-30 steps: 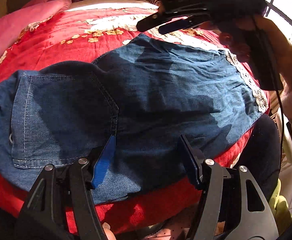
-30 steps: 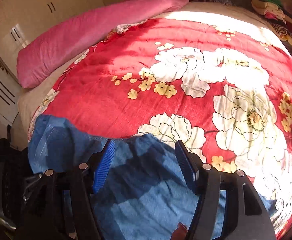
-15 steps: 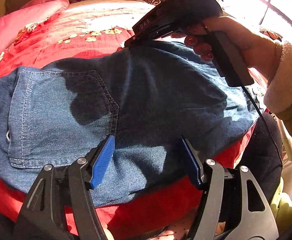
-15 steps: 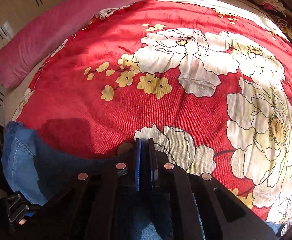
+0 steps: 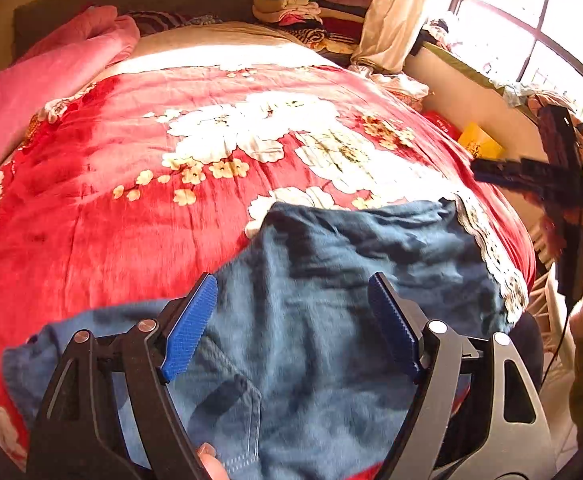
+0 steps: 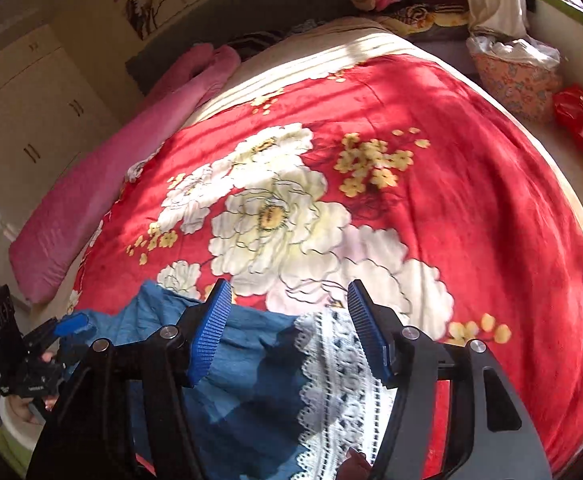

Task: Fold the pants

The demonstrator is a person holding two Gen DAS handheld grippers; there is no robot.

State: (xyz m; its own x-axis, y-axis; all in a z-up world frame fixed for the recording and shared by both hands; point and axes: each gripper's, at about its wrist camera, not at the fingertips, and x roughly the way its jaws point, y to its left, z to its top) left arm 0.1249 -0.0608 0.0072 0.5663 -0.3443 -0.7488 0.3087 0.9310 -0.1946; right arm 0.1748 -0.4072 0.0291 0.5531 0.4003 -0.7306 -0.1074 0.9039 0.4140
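Your folded blue denim pants (image 5: 331, 300) with the white lace hem (image 6: 343, 380) lie on the red flowered plush blanket (image 5: 131, 200) at the near edge of the bed, a back pocket facing up beneath your left claw (image 5: 291, 328). That claw's jaws are opening — blue pads wide apart above the denim, nothing pinched between them. Your right claw (image 6: 287, 328) is opening too, its pads apart over the lace hem with no cloth gripped. A rolled pink quilt (image 6: 123, 160) lies along the far left side of the bed, well apart from the pants — stacked folded clothes (image 5: 299, 4) sit beyond the head.
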